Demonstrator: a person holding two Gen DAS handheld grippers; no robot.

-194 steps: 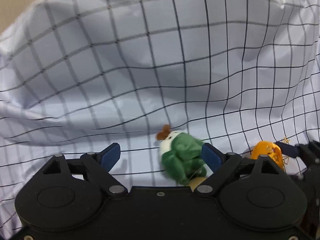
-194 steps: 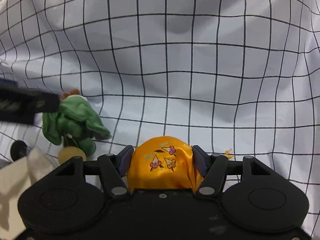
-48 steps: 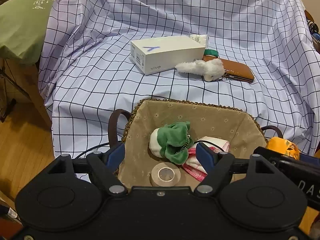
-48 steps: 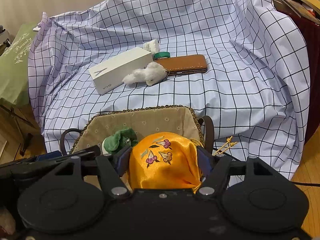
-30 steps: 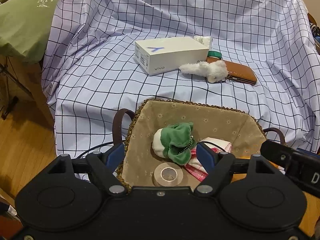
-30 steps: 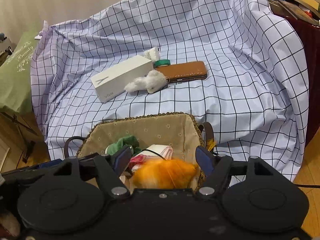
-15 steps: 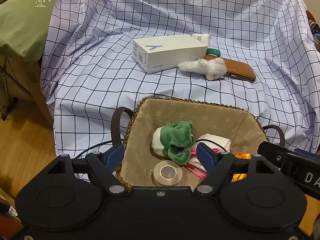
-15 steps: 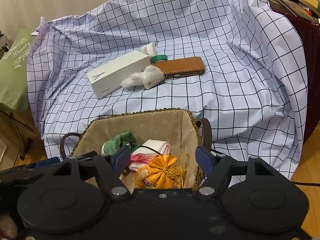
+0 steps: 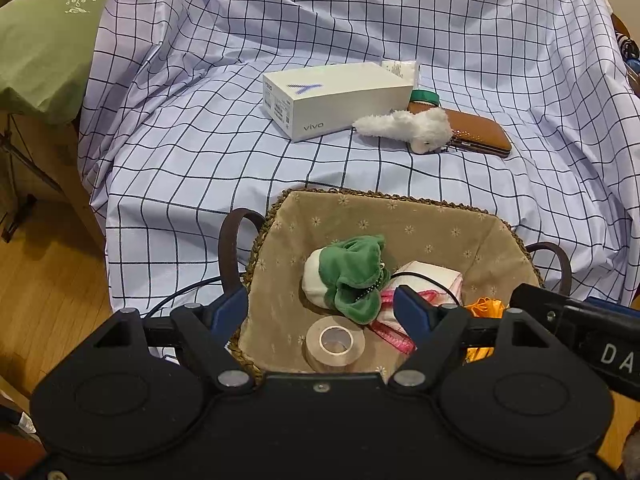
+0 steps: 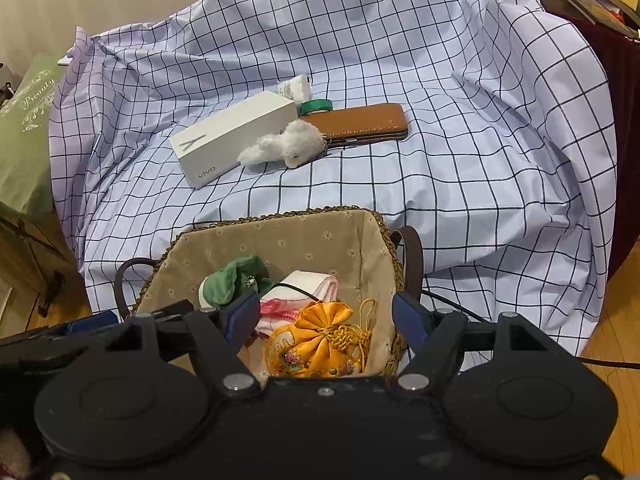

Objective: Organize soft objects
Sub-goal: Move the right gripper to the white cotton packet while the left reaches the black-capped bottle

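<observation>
A: Item one, writing. What is reading clearly?

B: The white box (image 9: 336,98) is showing "vivo" on its side, plus a blue mark on the lid. The green cloth (image 9: 44,32) at the left edge is carrying "Beauty" in pale script. In the left wrist view, the right gripper (image 10: 324,320) is entering from the right with white letters "DA" on its body; the rest is running off frame.

A: Item two, the soft objects?

B: The green plush (image 9: 348,276) is lying in the lined wicker basket (image 9: 400,210), touching a folded white-and-pink cloth (image 9: 432,280). The orange satin pouch (image 10: 316,344) is sitting in the basket's near right corner. A white fluffy toy (image 9: 404,126) is lying outside on the checked sheet (image 9: 200,140), just beside the box and resting against a brown leather case (image 9: 476,130).

A: Item three, differences between views?

B: The left view alone is showing a roll of clear tape (image 9: 335,340) on the basket floor. The right view alone is showing the pouch whole, with its gold cord; the left is catching only an orange sliver behind a fingertip.

A: Item four, tools?

B: The left gripper (image 9: 322,310) is hovering over the basket with jaws spread wide, holding nothing. The right gripper is likewise standing wide apart above the pouch, not touching it.
</observation>
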